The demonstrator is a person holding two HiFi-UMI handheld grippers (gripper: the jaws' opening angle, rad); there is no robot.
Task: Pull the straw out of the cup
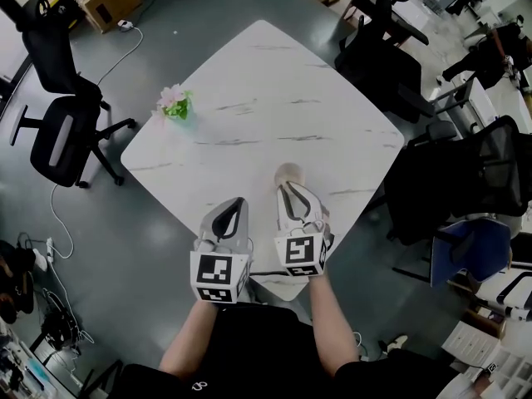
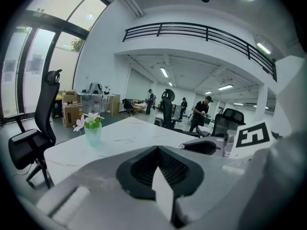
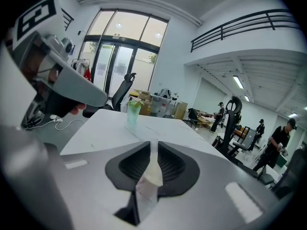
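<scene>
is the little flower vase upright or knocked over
Upright. The flower vase stands on its base near a corner of the white table, with its blooms on top. The left gripper view shows the same.

I saw a smooth, glossy, marble-veined tabletop [image 1: 249,106], matt grey plastic right tongs [image 3: 152,145] with ribbed black pads [image 3: 129,164], and a translucent straw [image 3: 153,158].

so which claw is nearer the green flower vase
The left claw; it sits on the side of the green glass flower vase, the right claw by the beige cup.
</scene>
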